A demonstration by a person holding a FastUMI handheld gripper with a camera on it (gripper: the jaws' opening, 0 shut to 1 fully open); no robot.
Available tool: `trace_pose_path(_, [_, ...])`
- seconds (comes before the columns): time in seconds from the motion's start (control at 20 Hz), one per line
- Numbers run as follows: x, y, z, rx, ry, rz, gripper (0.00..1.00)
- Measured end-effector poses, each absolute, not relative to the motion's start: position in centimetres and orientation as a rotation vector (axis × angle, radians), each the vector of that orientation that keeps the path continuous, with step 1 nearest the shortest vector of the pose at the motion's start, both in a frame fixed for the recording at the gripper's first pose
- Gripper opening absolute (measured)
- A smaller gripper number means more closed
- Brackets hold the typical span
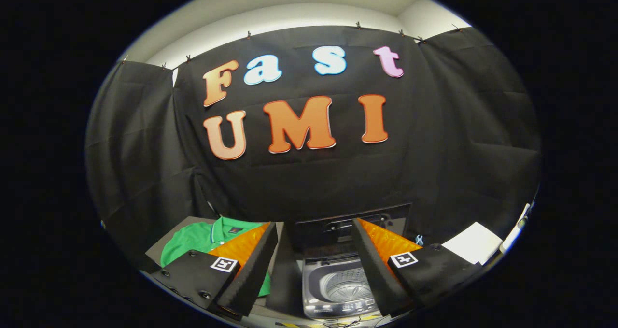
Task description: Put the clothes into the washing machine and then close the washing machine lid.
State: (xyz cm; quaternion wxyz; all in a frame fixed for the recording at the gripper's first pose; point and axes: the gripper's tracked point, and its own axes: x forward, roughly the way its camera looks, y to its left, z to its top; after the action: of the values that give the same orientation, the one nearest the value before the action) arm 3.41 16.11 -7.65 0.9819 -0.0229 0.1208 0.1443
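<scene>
Looking forward along the gripper (pixel 314 270), its two fingers stand spread wide apart with nothing held between them. Through the gap between the fingers, just ahead and below, sits the washing machine (pixel 338 284), a small top-loader with its lid (pixel 352 224) raised upright at the back so the drum opening (pixel 345 283) is exposed. The control strip runs along the machine's near edge, and some thin cables lie in front of it. The green polo shirt (pixel 193 243) lies spread flat on a dark surface to the left of the machine, beyond and partly hidden behind the left finger; its collar points toward the black cloth wall (pixel 314 183). The shirt is apart from the fingers, not touched by either. To the right, beyond the right finger, a white sheet (pixel 473 243) rests near the booth's edge.
</scene>
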Motion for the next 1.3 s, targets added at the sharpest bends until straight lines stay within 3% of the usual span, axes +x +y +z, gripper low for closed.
trace_pose_path(0.35, [3.0, 25.3, -12.8, -0.066, 0.374, 0.453, 0.99])
trace_pose_path(0.85, [1.1, 33.8, -19.4, -0.132, 0.501, 0.568, 0.99])
trace_pose_path(1.1, [0.5, 36.2, -22.3, -0.183, 0.556, 0.59, 0.99])
trace_pose_path(1.3, [1.1, 35.6, -24.5, -0.24, 0.589, 0.526, 0.99])
